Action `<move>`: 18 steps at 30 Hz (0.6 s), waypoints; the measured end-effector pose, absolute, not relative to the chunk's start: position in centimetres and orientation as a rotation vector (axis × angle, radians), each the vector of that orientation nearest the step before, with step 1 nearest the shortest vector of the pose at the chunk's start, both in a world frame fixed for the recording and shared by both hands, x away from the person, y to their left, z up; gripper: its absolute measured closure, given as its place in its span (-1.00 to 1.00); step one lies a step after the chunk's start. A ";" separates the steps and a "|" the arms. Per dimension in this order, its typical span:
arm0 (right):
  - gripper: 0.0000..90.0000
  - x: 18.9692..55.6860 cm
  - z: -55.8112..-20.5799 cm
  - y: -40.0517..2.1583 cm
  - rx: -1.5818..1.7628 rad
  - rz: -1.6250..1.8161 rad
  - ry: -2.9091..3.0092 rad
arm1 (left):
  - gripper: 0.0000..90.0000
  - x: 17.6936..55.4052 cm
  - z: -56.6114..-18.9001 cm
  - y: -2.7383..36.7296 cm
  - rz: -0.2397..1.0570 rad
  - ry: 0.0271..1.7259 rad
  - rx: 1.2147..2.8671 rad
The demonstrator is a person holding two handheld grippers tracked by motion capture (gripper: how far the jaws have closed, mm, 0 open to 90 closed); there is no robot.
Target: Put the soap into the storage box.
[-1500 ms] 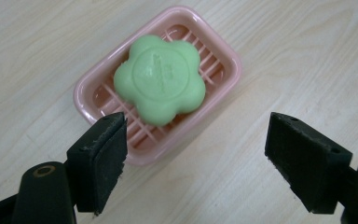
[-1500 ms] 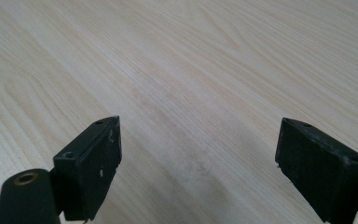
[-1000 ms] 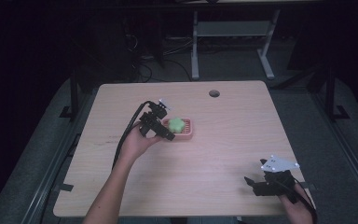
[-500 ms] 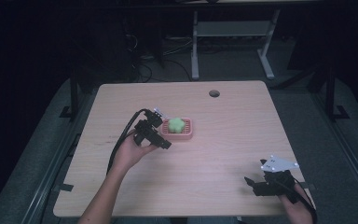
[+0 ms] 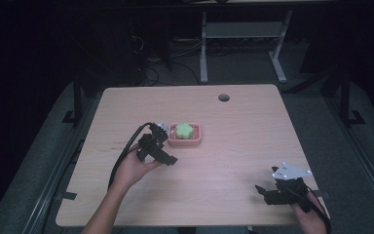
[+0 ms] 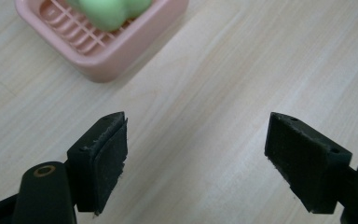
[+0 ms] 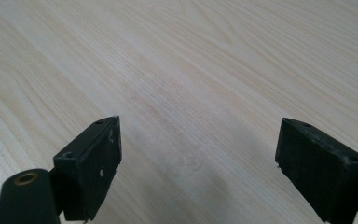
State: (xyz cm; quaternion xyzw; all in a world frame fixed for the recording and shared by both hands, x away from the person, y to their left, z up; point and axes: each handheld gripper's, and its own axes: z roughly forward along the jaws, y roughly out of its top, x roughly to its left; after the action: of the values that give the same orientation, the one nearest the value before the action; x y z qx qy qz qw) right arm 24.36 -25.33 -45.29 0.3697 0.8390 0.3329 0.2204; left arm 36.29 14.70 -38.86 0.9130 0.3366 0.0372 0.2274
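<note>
A pink slatted soap dish (image 5: 193, 140) sits near the middle of the wooden table (image 5: 233, 126), with a green lumpy soap (image 5: 183, 129) lying in it. My left gripper (image 5: 168, 157) is just left of and nearer than the dish, open, nothing between its jaws. In the left gripper view the dish (image 6: 116, 46) and soap (image 6: 107, 10) lie beyond the left gripper (image 6: 196, 154), up and to the left. My right gripper (image 5: 264, 192) rests near the table's front right corner, open over bare wood. The right gripper (image 7: 198, 161) holds nothing in its own view.
A round cable hole (image 5: 223, 97) is in the table near its far edge. Black cables trail from both grippers. Dark floor, a white desk frame (image 5: 243, 34) and cables lie beyond the table.
My left gripper has drawn back from the soap dish toward the near left, open and with nothing in it. The soap stays in the dish. The right gripper has not moved.
</note>
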 end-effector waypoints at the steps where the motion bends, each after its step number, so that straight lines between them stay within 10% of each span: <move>1: -0.69 24.4 -45.3 -25.3 1.025 0.920 2.319 | -0.53 35.9 -39.0 14.8 0.105 0.925 2.509; 18: -0.69 24.3 -45.4 -25.2 1.020 0.917 2.323 | -0.53 32.7 -40.1 16.9 0.090 0.906 2.500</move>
State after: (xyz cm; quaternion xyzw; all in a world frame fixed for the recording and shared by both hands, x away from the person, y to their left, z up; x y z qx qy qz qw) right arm 24.32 -25.23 -45.38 0.3689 0.8399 0.3317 0.2200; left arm 32.71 16.93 -40.12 0.9126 0.3306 0.0327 0.2382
